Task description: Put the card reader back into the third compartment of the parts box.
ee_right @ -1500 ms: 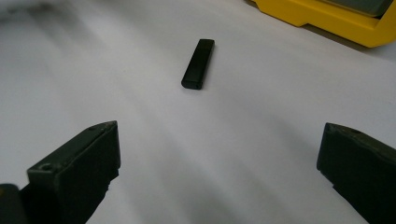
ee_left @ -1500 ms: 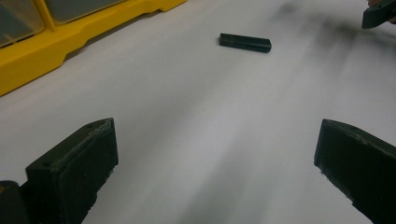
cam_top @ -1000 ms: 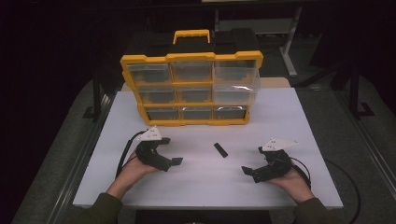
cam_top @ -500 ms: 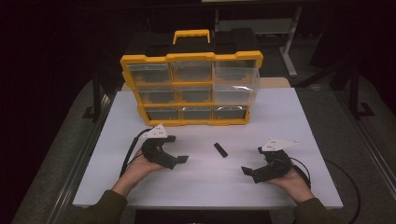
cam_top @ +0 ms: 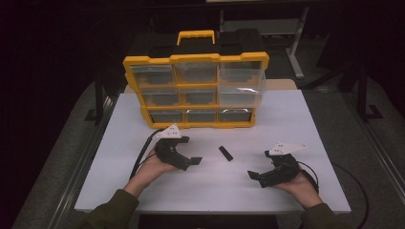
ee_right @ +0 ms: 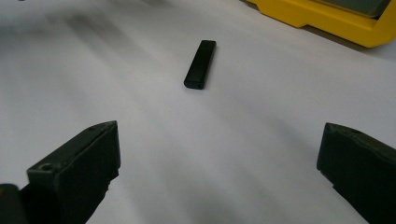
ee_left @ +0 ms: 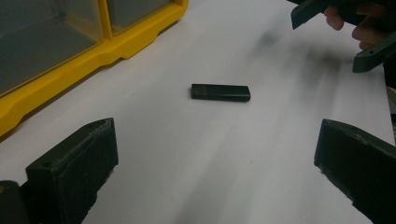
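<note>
Left gripper [cam_top: 193,161]: jaws spread wide, nothing between them, low over the white table top [cam_top: 296,119], pointed right toward the small black stick [cam_top: 226,153]. Held from below by left hand [cam_top: 152,168], cable looping off its left side, grey three-cornered plate on top. In left gripper view both black jaws stand far apart at the bottom corners, bare table between.

Right gripper [cam_top: 255,177]: also spread wide and empty, low over the table at front right, pointed left toward the middle. Held by right hand [cam_top: 301,185], olive sleeve [cam_top: 117,212] on the other arm at the bottom edge. In left gripper view seen far off at top right, jaws apart, fingers [ee_left: 362,28] behind.

Black stick: flat on the table, roughly between the two grippers, apart from both, nearer the left one. Lies crosswise ahead of the jaws in left gripper view [ee_left: 220,92], angled nearly lengthwise in right gripper view [ee_right: 200,64]. Slim, rectangular, a faint seam near one end.

Behind: yellow drawer organizer [cam_top: 196,90] upright at the back of the table, three rows of clear drawers, yellow handle on top. Right-column upper drawer sticks out forward. Stick lies well in front of its base.
</note>
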Motion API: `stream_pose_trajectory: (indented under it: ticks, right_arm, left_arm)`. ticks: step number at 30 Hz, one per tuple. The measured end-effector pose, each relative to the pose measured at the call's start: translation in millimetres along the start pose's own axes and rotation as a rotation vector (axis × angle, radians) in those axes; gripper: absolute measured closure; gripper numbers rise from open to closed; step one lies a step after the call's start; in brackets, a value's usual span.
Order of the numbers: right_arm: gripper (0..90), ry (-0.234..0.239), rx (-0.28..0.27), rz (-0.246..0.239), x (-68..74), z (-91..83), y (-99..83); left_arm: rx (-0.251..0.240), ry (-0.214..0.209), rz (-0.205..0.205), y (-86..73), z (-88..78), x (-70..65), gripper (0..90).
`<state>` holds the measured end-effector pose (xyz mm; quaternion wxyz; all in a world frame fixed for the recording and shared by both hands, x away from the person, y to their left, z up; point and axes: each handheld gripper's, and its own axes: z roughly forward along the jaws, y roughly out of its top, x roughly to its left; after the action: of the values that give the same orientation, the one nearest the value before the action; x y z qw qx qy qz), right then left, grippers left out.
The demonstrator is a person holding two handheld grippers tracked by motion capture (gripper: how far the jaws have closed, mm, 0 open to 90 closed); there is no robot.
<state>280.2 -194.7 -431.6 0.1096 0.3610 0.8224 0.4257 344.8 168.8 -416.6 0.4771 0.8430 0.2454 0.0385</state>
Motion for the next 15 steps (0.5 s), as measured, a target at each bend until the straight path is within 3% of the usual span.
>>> stream_pose_trajectory:
  ticks: [15]
  right_arm:
    - [0.0,0.004,0.000,-0.001,0.3,0.2,-0.1]
  left_arm:
    - [-0.004,-0.024,0.007,13.1,18.9,-3.6,0.0]
